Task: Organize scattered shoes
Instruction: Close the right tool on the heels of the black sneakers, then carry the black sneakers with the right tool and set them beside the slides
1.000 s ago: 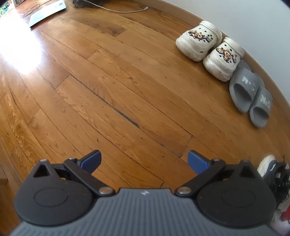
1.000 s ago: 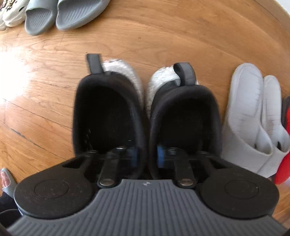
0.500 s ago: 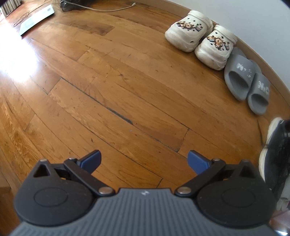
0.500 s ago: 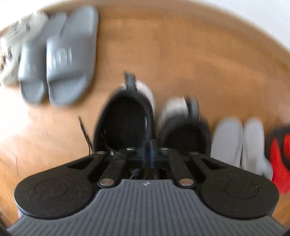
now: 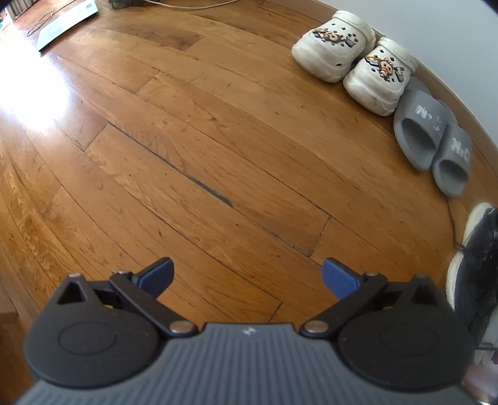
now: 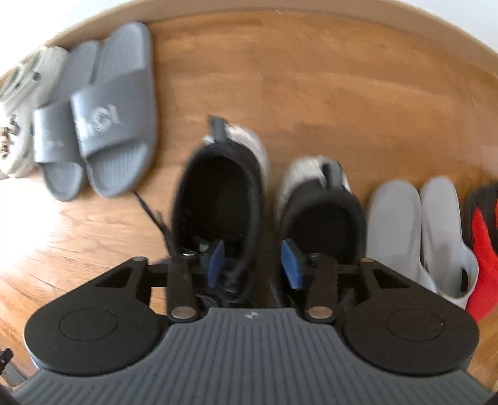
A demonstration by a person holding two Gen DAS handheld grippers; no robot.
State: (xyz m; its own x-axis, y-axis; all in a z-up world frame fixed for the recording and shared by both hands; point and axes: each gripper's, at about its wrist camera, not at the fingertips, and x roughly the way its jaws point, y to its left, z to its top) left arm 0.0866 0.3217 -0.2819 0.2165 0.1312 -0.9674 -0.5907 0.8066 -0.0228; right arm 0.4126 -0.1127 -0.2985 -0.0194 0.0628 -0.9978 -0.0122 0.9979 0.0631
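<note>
In the right wrist view a pair of black sneakers with grey heels, the left one and the right one, stands on the wood floor near the wall. My right gripper is open, its blue pads on either side of the sneakers' adjoining collars, not clamped. My left gripper is open and empty over bare floor. The sneakers show at the right edge of the left wrist view.
Along the wall stand white clogs, grey slides, pale grey slippers and a red shoe. A white flat object and a cable lie far left.
My right gripper was shut between the two sneakers, carried them toward the wall, and has now opened. The left gripper's view panned slightly; it stays open.
</note>
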